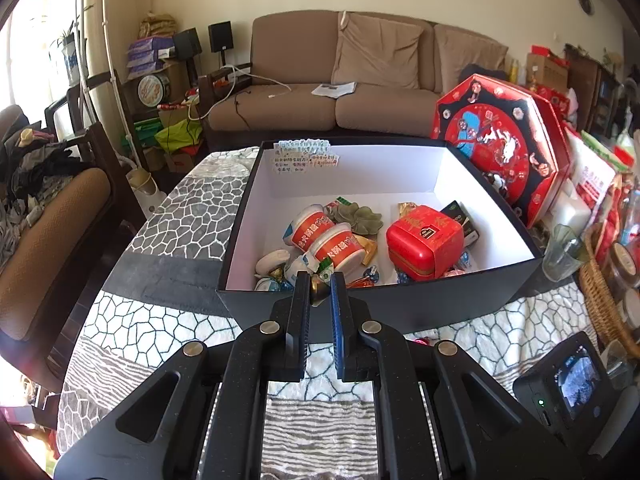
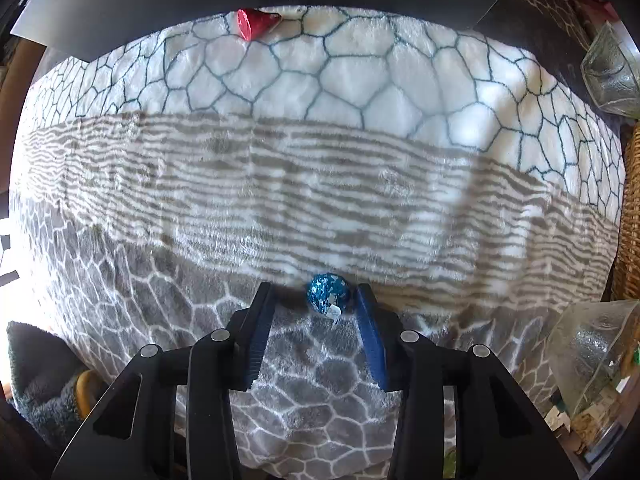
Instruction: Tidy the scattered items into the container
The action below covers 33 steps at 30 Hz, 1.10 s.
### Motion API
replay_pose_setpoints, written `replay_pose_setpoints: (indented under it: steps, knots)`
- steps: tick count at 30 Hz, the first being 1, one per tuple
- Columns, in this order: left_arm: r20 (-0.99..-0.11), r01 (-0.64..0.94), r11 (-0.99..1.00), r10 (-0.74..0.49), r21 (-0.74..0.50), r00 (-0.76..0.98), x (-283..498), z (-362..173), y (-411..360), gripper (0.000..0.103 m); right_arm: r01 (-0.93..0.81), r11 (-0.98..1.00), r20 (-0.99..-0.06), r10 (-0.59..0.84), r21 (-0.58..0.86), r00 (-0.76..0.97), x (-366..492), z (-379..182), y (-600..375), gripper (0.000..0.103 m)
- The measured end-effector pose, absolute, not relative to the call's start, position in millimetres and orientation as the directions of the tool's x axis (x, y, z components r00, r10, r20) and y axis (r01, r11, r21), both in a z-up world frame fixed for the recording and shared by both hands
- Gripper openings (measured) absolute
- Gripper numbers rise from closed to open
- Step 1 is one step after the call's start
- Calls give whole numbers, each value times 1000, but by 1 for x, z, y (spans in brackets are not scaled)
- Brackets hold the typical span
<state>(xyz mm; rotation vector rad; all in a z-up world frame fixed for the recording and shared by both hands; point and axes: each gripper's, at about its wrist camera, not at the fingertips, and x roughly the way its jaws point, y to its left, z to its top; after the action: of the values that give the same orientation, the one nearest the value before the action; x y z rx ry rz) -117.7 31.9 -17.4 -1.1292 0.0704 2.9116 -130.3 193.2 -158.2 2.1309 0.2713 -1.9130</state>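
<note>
A black box with a white inside (image 1: 400,172) stands on the patterned cloth and holds two red-labelled tubs (image 1: 324,236), a red tin (image 1: 424,240) and several wrapped sweets. My left gripper (image 1: 320,286) hovers at the box's near wall, shut on a small gold-wrapped sweet (image 1: 319,295). In the right wrist view my right gripper (image 2: 313,290) points down at the cloth with a blue foil ball (image 2: 328,294) between its fingers. The ball lies close to the right finger, with a gap on the left. A red foil sweet (image 2: 256,22) lies by the box's dark wall.
A red octagonal gift box (image 1: 500,140) leans behind the box's right side. A glass (image 1: 562,252) and a wicker basket (image 1: 604,292) crowd the right edge. A clear glass dish (image 2: 596,356) sits close to the right gripper. A padded chair (image 1: 44,240) stands at left.
</note>
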Motion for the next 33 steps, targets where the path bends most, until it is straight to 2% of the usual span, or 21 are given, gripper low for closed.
replay_pose_setpoints:
  steps: [4, 10, 14, 19, 23, 28, 33]
  knots:
    - [-675, -31, -999, 0, 33, -738, -118, -17, 31, 9, 277, -958, -994, -43, 70, 99, -131, -155, 199, 21]
    - [-673, -26, -999, 0, 28, -739, -118, -16, 28, 9, 232, -966, -994, -106, 113, 40, -135, -138, 209, 21]
    - [-670, -24, -999, 1, 26, -742, -118, -15, 26, 9, 175, -973, -970, -178, 149, -165, -145, -94, 218, 21]
    - [-669, -24, -999, 1, 25, -743, -118, -14, 26, 9, 164, -976, -866, -206, 146, -456, -160, -40, 240, 21]
    - [-666, -22, -1000, 2, 21, -746, -117, -13, 25, 9, 172, -976, -755, -215, 137, -619, -155, -9, 247, 21]
    - [-660, -18, -1000, 1, 18, -751, -117, -12, 24, 9, 169, -975, -616, -221, 143, -756, -143, 16, 245, 21]
    - [-659, -17, -1000, 1, 18, -752, -116, -12, 24, 9, 199, -972, -520, -233, 121, -822, -131, 32, 246, 21]
